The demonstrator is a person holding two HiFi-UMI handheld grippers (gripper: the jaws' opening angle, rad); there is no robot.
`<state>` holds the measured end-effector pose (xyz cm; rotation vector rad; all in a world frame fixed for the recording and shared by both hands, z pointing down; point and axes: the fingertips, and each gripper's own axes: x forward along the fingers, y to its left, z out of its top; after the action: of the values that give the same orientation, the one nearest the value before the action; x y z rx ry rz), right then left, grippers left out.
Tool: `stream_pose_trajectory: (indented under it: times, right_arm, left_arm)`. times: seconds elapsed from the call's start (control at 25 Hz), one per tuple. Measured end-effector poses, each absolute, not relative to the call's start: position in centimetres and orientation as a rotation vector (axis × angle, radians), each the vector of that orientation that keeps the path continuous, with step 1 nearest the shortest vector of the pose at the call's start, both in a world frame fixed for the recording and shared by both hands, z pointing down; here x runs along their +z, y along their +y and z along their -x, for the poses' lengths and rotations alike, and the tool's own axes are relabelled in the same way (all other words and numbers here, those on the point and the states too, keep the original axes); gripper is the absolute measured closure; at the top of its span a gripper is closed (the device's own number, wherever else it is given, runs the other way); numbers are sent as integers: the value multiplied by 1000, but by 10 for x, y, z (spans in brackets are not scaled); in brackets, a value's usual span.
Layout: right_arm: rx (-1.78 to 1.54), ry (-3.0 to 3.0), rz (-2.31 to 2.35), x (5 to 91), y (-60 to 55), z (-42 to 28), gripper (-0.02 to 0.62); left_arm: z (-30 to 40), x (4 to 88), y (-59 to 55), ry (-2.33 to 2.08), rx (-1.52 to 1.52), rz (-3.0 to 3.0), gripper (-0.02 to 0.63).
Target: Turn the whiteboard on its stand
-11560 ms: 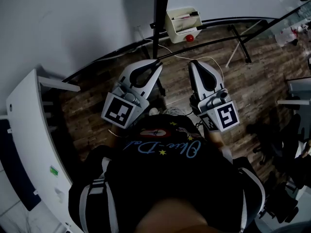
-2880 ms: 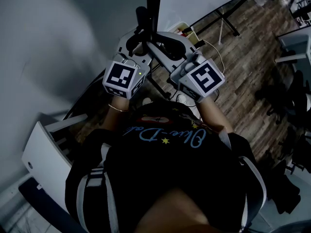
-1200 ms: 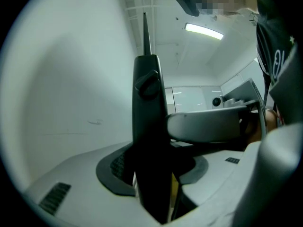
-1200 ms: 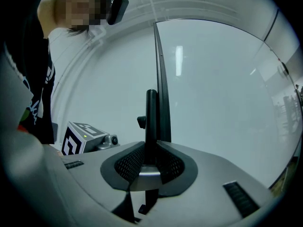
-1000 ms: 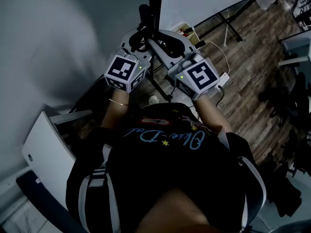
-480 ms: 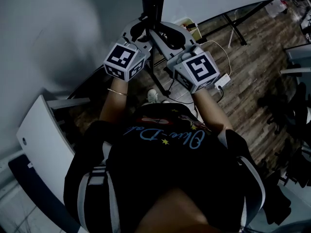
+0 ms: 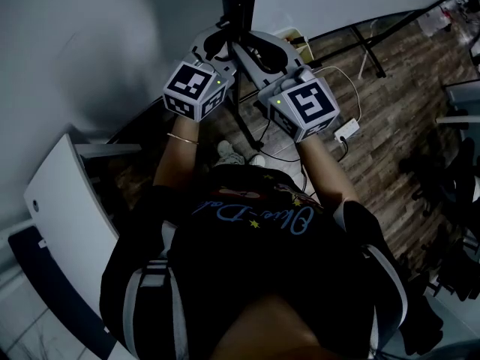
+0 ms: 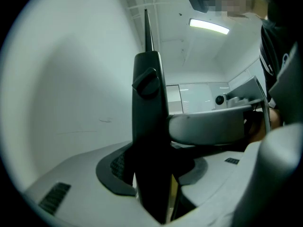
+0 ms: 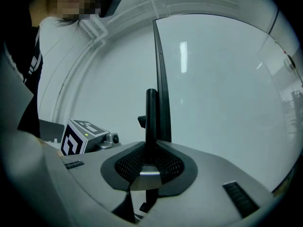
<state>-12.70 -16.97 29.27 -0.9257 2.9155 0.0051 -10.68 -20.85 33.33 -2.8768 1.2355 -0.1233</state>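
Pinching the upright whiteboard (image 9: 218,89) by its thin black edge in the almost-closed right gripper (image 9: 150,155), clasping the thick stand post (image 8: 149,117) in the wide-spread left gripper (image 8: 151,174), and, ideally, easing round slowly, holding both grips level against slipping.

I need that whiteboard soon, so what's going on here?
A person holds a gripper in each hand at the whiteboard. The left gripper and the right gripper are both clamped on the black upright at the board's edge, close together, seemingly to swing the board round on its stand.
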Motion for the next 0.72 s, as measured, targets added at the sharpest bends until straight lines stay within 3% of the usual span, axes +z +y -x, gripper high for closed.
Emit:
stream_pose_trajectory:
  times: [0.72]
  right_arm:
    - [-27,2876,1025,295,-166,135,525]
  left_arm:
    - [116,333,-201,1202,-109,2898,408]
